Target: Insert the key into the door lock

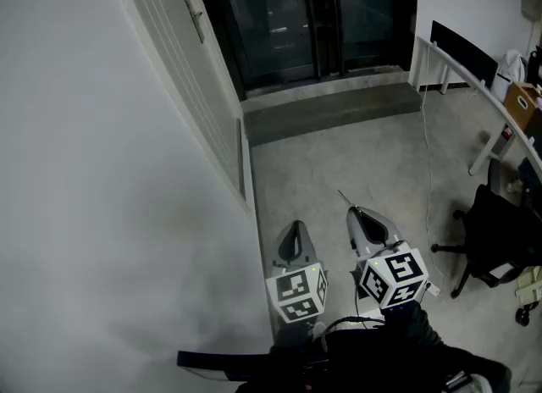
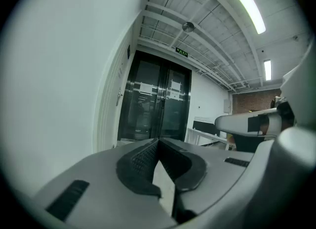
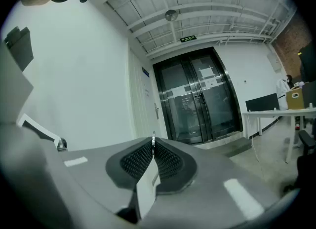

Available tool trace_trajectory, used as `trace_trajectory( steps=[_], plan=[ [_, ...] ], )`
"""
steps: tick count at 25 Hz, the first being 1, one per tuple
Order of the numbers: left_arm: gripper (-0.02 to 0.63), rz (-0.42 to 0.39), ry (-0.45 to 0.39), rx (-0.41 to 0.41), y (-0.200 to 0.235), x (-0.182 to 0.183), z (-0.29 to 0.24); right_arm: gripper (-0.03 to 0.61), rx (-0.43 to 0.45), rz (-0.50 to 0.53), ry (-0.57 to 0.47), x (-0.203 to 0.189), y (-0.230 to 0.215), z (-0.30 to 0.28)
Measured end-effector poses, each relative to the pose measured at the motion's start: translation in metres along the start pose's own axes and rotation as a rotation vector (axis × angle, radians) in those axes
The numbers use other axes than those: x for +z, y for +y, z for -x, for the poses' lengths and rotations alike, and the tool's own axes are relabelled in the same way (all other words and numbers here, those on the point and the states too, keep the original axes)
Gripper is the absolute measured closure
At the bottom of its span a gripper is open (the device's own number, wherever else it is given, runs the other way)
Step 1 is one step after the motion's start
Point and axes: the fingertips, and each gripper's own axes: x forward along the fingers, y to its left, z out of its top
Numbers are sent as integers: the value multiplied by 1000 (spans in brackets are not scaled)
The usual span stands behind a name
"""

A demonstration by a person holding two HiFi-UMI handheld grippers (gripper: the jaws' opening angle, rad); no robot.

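Key [image 3: 153, 137] pinched in right claw [image 3: 153, 147], blade aimed forward. Door handle [image 1: 196, 20] judged well ahead, leftward of blade. Left claw [image 2: 158, 142] pressed together, empty.

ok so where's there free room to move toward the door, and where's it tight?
Bare concrete floor lies ahead, bordered by the white door on the left and the dark step at the far end. It is tight on the right: office chair, desk and a dangling cable.
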Motion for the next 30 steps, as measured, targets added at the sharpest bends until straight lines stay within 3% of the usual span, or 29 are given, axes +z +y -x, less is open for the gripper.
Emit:
trace_trajectory(
  steps=[23, 30],
  plan=[
    [612, 6, 13, -18, 18, -2, -7, 566, -24, 30, 13, -8, 4, -16],
    [612, 1, 4, -25, 32, 0, -32, 566, -39, 32, 7, -11, -3, -41]
  ],
)
